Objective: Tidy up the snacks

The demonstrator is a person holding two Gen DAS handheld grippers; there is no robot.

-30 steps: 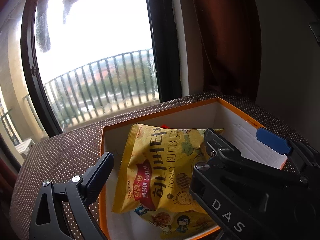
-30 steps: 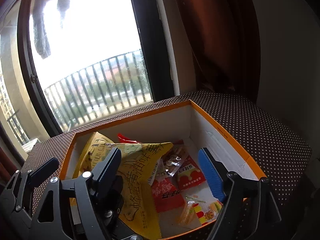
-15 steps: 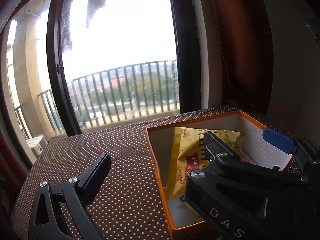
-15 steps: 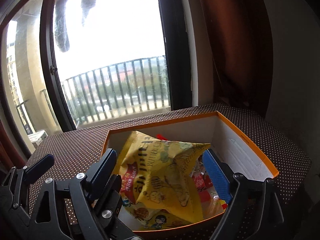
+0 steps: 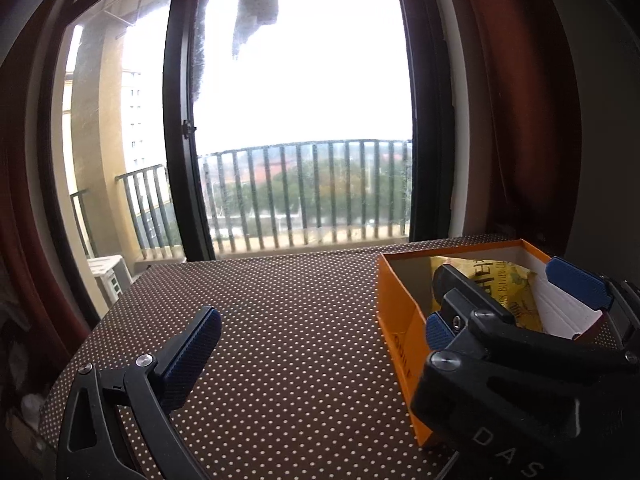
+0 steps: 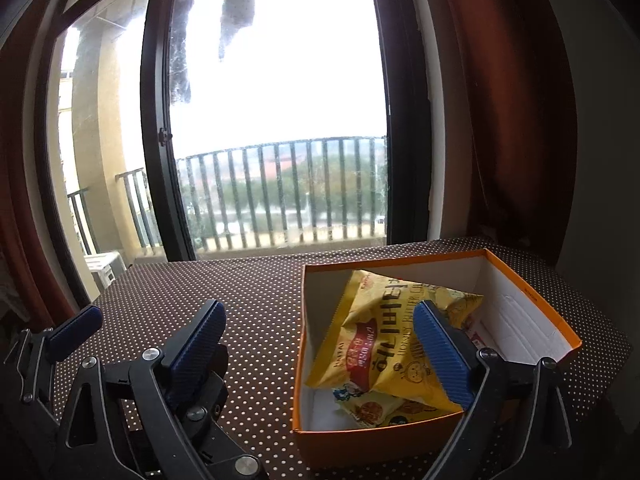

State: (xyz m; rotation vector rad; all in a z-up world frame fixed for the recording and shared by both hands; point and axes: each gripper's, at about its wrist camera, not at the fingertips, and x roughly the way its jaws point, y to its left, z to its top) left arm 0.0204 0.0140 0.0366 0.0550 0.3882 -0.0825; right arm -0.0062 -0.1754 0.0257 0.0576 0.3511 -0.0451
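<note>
Left wrist view: The left gripper (image 5: pixel 316 344) stands with its jaws spread wide and nothing between them. Its left finger sits at the lower left of the frame over the dotted tablecloth (image 5: pixel 280 320); its right finger is at the lower right, beside the near corner of the orange box (image 5: pixel 400 320). Whether that finger touches the box cannot be told. The box occupies the right middle of the frame, and the yellow chip bag (image 5: pixel 504 284) lies inside it, partly hidden by the right gripper, which shows in the lower right in front of the box. The left gripper points at bare cloth, which suggests it is standing clear of the box.

Right wrist view: The right gripper (image 6: pixel 320 344) is also wide open and empty. Its left finger lies at the lower centre over the cloth; its right finger overlaps the bag in the picture, with no grip visible. The bag leans inside the box at the lower right, resting on smaller packets (image 6: pixel 368 408). The left gripper appears at the lower left edge. With the snacks gathered in the box, the task appears near completion.
</note>
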